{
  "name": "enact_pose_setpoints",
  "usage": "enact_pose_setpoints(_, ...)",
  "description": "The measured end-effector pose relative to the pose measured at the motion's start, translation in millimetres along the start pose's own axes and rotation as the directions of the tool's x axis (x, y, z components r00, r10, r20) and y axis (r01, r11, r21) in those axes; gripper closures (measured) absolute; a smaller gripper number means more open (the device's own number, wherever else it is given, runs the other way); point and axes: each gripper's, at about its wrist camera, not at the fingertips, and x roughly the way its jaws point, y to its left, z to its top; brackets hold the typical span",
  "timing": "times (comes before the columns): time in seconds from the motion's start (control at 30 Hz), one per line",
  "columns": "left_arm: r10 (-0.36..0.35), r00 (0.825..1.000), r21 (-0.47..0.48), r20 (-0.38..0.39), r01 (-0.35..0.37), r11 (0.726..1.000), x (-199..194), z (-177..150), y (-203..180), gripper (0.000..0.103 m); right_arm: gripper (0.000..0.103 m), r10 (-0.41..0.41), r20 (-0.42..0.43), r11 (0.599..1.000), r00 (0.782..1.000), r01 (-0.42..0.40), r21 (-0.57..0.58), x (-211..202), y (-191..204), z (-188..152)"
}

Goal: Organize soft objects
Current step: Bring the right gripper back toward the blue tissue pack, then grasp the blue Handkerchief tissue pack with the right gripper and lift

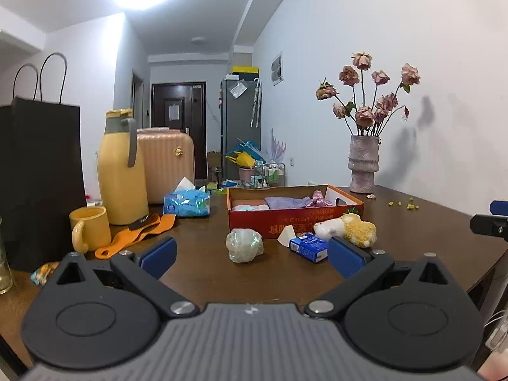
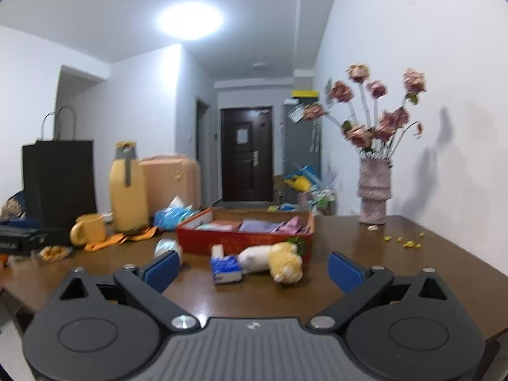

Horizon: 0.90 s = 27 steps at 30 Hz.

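Note:
A red cardboard box (image 1: 295, 219) (image 2: 203, 238) on the brown table holds folded cloths, a purple one (image 1: 285, 202) among them. In front of it lie a yellow-and-white plush toy (image 1: 352, 228) (image 2: 273, 262), a blue tissue pack (image 1: 309, 247) (image 2: 226, 268), a white wedge sponge (image 1: 285, 236) and a clear-wrapped greenish bundle (image 1: 244, 244) (image 2: 166, 247). My left gripper (image 1: 252, 258) is open and empty, short of the bundle. My right gripper (image 2: 254, 270) is open and empty, short of the plush toy and tissue pack.
At left stand a yellow jug (image 1: 122, 171), a yellow mug (image 1: 89, 233), an orange strap (image 1: 139, 236), a blue wipes pack (image 1: 187, 203) and a black paper bag (image 1: 38, 174). A vase of dried roses (image 1: 363, 165) stands at the back right. Small yellow bits (image 2: 403, 242) lie near it.

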Motion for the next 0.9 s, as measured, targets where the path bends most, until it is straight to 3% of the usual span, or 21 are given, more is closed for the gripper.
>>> enact_pose_setpoints(0.1,-0.007,1.000,-0.029,-0.030,0.006,1.000,11.8,-5.4,-1.0,0.000,0.003,-0.041,-0.006,0.999,0.999,0.041,-0.022,9.3,4.1,-5.6)
enact_pose_setpoints(0.5,-0.006,0.972,-0.049,-0.236,-0.006,0.999,98.8,-37.8,1.4,0.000,0.003,-0.006,-0.206,1.000,0.979,0.010,0.020,95.3,-4.5,-37.8)
enact_pose_setpoints(0.7,-0.026,0.961,-0.053,-0.276,0.012,0.999,155.2,-29.8,-0.5,0.000,0.004,0.042,-0.273,0.999,0.961,-0.045,-0.005,169.9,6.7,-27.4)
enact_pose_setpoints(0.9,-0.022,0.963,-0.037,-0.269,0.012,0.999,202.9,-15.3,0.6,0.000,0.011,0.106,-0.370,0.990,0.923,-0.134,-0.049,264.4,27.0,-18.6)
